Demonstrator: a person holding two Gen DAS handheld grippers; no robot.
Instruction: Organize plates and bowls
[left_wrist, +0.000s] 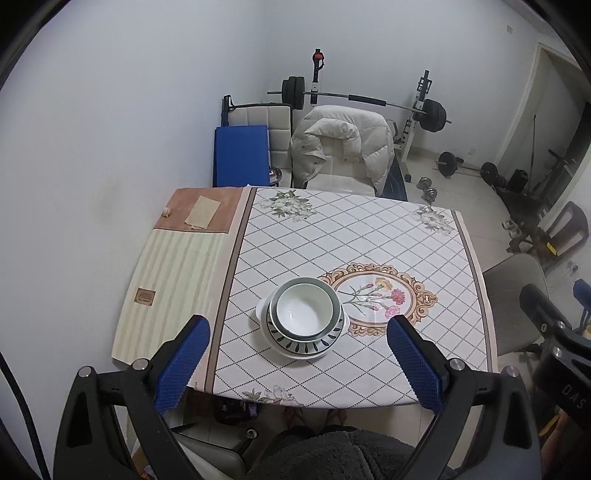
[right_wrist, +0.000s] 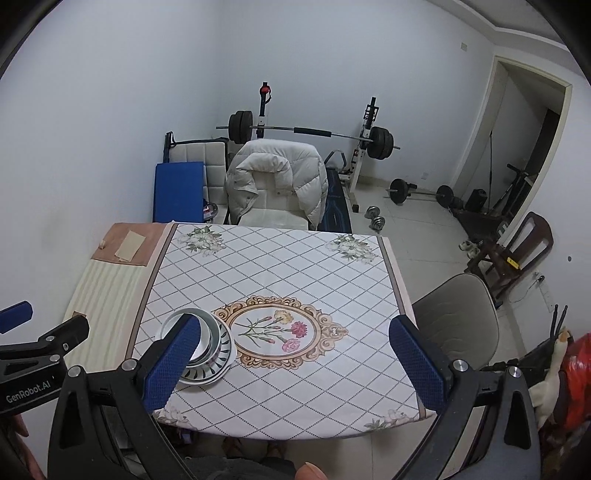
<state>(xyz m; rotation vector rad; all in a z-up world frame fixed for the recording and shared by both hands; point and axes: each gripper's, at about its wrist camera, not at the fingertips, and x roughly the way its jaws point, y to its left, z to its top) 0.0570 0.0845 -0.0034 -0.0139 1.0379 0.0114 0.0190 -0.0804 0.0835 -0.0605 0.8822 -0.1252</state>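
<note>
On the table (left_wrist: 369, 229), under a diamond-pattern cloth (left_wrist: 332, 236), one stack of dishes (left_wrist: 304, 321): a white bowl (left_wrist: 304, 310) on top, nested in a green-rimmed bowl (left_wrist: 334, 295), then a plate with dark leaf marks (left_wrist: 295, 345), and at the bottom a white plate (left_wrist: 345, 325). In the left wrist view, located just at 9 o'clock of the flower medallion (left_wrist: 376, 295), in the near half of the table. In the right wrist view, same stack (right_wrist: 212, 354) at about 8 o'clock of the picture, partly hidden behind a blue pad.

Left gripper (left_wrist: 297, 363) spread wide, nothing between the pads, held above the near table edge with the stack framed between the fingers. Right gripper (right_wrist: 291, 363) also spread wide and empty, well apart from the stack, more to 3 o'clock side.

Probably glazed ceramic: stiff, rather heavy as a whole stack, smooth and slippery, easy to chip. Better to take one piece at a time. For the top bowl, pinch over the rim wall at 6 o'clock, one pad inside and one outside. For the plates, grip at the raised rim at 6 o'clock, then lift slowly and level, since thin rims can slide out of the pads.
</note>
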